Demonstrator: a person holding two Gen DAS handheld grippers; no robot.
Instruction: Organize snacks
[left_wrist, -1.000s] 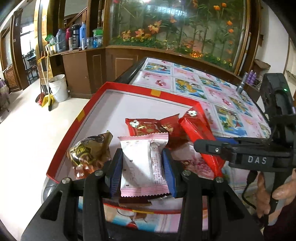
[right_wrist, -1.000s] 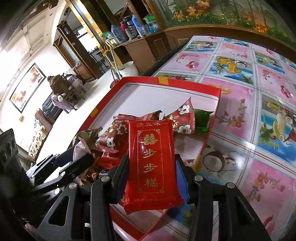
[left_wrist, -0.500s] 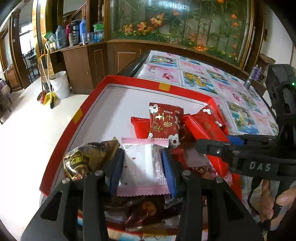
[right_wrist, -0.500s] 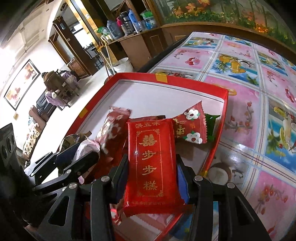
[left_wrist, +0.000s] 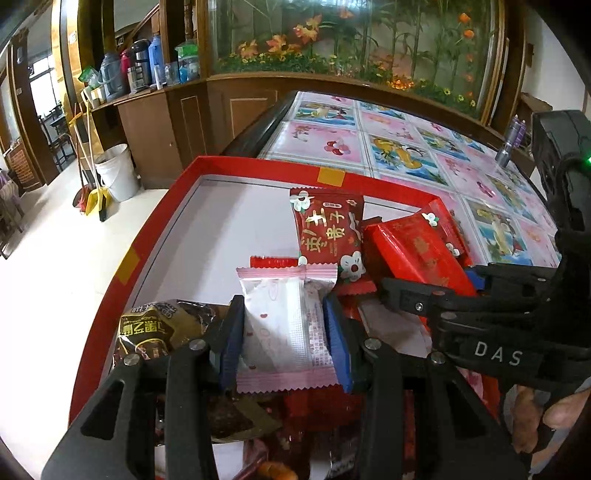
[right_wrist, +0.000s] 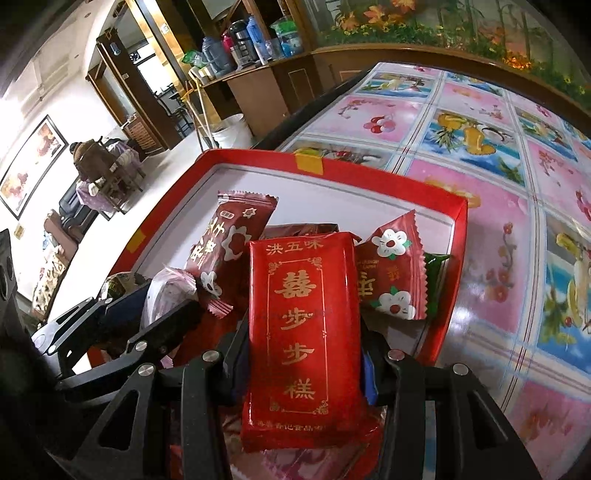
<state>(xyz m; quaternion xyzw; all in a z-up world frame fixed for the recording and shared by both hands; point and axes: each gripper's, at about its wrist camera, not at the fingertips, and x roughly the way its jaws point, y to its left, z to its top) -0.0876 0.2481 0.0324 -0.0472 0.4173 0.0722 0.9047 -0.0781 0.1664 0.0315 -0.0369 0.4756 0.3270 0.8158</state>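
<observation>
The left tool pinched a pink packet, the right tool a red packet; both slick wrappers could probably slip onto the heaped tray.

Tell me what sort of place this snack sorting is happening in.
Most likely a lived-in home, a dining or living area. A table with a fruit-print cover bears the red snack tray, a wooden counter holds thermos flasks, and a bucket stands with a broom nearby.

Light: bright daylight, strongest from the left.
Glare: white tiled floor washed out; sheen on glossy fruit-print tablecloth.
Distortion: strong fisheye bending, dark corners.
Focus: sharp centrally.
</observation>
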